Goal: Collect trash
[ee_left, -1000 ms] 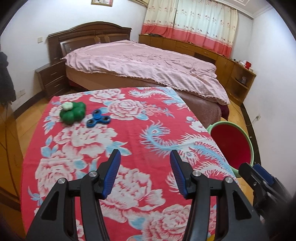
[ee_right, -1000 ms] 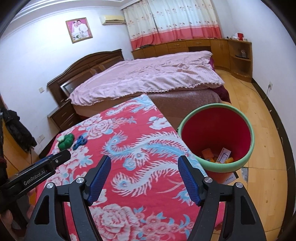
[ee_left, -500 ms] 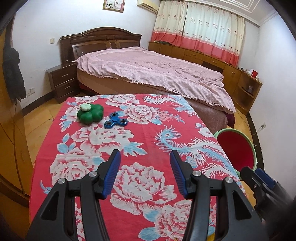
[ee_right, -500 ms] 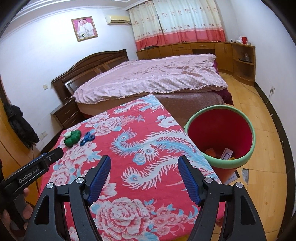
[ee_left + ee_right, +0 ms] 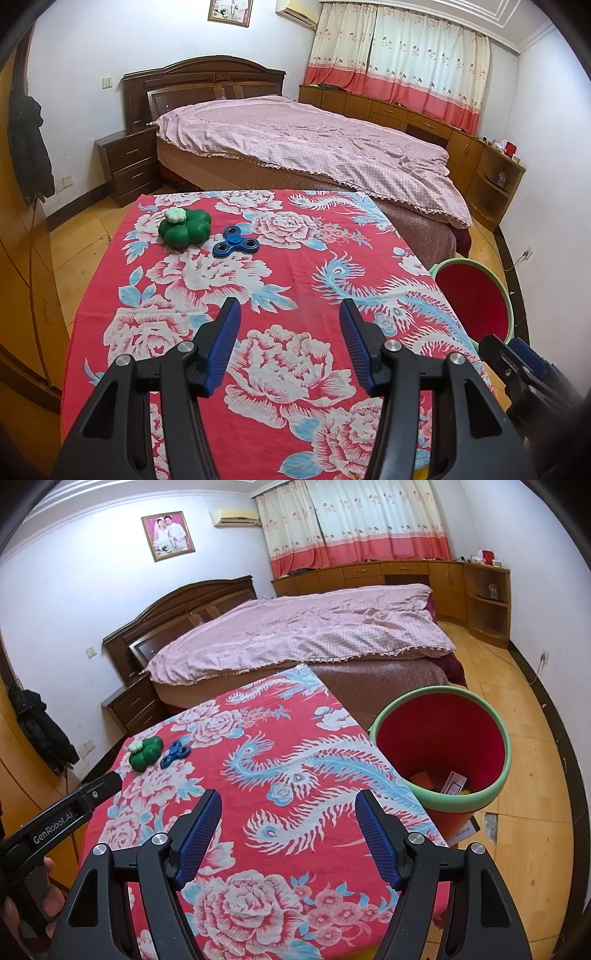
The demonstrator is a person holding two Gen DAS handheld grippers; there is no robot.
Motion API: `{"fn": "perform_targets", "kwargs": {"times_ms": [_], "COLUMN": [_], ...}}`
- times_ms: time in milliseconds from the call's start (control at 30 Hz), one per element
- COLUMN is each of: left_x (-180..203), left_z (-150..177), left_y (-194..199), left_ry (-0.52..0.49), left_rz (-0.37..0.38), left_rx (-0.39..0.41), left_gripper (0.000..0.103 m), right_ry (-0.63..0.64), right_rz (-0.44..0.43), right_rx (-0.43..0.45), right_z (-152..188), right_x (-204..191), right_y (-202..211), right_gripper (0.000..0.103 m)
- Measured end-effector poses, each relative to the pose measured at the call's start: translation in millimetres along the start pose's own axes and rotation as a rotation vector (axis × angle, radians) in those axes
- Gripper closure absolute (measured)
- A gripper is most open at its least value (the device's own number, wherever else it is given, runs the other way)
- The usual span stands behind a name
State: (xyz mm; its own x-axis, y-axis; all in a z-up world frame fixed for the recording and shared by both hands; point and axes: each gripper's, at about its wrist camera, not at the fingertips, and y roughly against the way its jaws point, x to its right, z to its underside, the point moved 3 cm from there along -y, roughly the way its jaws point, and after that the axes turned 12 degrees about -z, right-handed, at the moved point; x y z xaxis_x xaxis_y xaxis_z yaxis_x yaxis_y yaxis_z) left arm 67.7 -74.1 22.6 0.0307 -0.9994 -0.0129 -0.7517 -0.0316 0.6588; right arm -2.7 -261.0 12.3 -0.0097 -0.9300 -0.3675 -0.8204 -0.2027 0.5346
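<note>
A red bin with a green rim stands on the floor by the table's right edge, with several scraps of trash at its bottom; it also shows in the left wrist view. A green clover-shaped toy and a blue fidget spinner lie at the table's far left corner, also in the right wrist view as the toy and the spinner. My left gripper is open and empty above the table's near part. My right gripper is open and empty, left of the bin.
The table carries a red floral cloth. A bed with a pink cover stands beyond it, a dark nightstand to its left. A wooden wardrobe flanks the table's left side. Wooden floor lies around the bin.
Both grippers have drawn back and risen, so more of the table and room shows. Both stay open and empty. The toy, spinner and bin have not moved.
</note>
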Motion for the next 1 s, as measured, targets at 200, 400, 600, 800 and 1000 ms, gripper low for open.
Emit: {"fn": "perform_targets", "kwargs": {"times_ms": [200, 400, 600, 800, 1000], "left_x": [-0.3, 0.0, -0.3, 0.0, 0.1], "left_z": [-0.3, -0.6, -0.7, -0.8, -0.9], "left_y": [-0.1, -0.6, -0.3, -0.7, -0.8], "left_ry": [-0.002, -0.002, -0.003, -0.002, -0.003], "left_rz": [0.0, 0.001, 0.001, 0.001, 0.001], "left_rx": [0.001, 0.0, 0.001, 0.0, -0.001], "left_gripper": [0.048, 0.048, 0.048, 0.048, 0.048], "right_ry": [-0.001, -0.001, -0.002, -0.002, -0.004], "right_rz": [-0.003, -0.003, -0.004, -0.007, -0.007], "right_rx": [-0.002, -0.002, -0.003, -0.007, -0.009], "right_z": [0.2, 0.2, 0.3, 0.5, 0.8], "right_x": [0.3, 0.2, 0.1, -0.8, -1.5], "right_y": [-1.1, -1.6, -1.6, -2.4, -2.5], "right_gripper": [0.027, 0.027, 0.027, 0.027, 0.027]}}
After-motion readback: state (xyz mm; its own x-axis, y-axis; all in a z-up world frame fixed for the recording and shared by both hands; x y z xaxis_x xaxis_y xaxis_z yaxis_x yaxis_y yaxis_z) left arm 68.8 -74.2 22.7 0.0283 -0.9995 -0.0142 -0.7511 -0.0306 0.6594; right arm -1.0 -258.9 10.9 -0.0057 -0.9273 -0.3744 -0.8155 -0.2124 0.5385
